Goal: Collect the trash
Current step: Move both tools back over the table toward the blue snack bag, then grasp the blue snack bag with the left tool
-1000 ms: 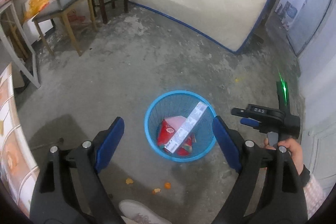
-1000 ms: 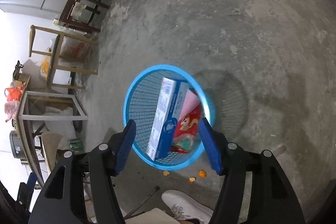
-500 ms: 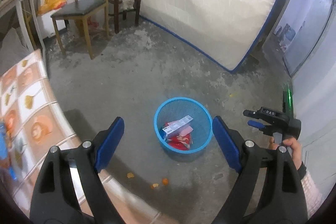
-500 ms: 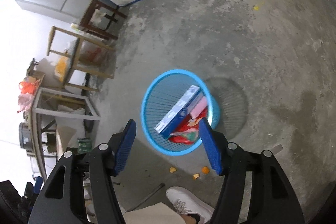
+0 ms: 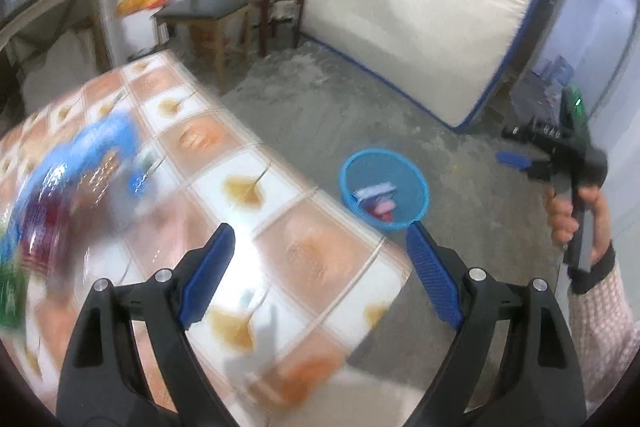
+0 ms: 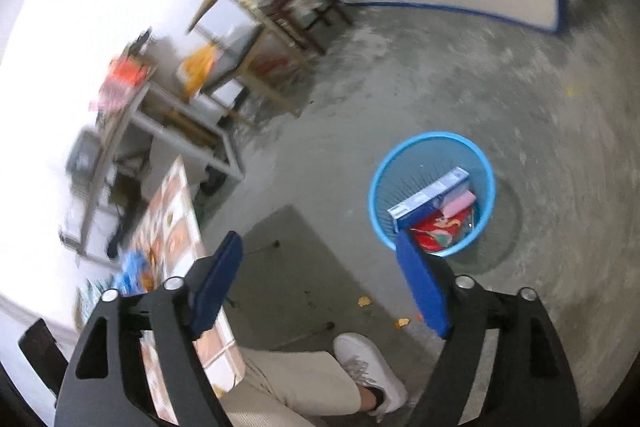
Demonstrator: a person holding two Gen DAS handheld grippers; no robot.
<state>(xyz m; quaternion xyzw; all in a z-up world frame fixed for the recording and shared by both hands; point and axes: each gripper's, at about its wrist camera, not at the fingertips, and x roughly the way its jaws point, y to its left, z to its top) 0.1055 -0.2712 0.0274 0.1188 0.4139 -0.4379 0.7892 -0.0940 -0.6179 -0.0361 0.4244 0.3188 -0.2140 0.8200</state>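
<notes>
A blue mesh trash basket stands on the concrete floor and holds a blue and white box, a pink item and a red wrapper. My left gripper is open and empty above the tiled table. Blurred blue and red wrappers lie on the table at the left. My right gripper is open and empty, raised above the floor left of the basket; it also shows in the left wrist view.
A white mattress leans on the back wall. A wooden chair and a dark stool stand behind the table. Orange scraps lie on the floor near my white shoe.
Both grippers have risen and swung left, away from the basket. The tiled table and its wrappers have come into view. The box has settled lower in the basket.
</notes>
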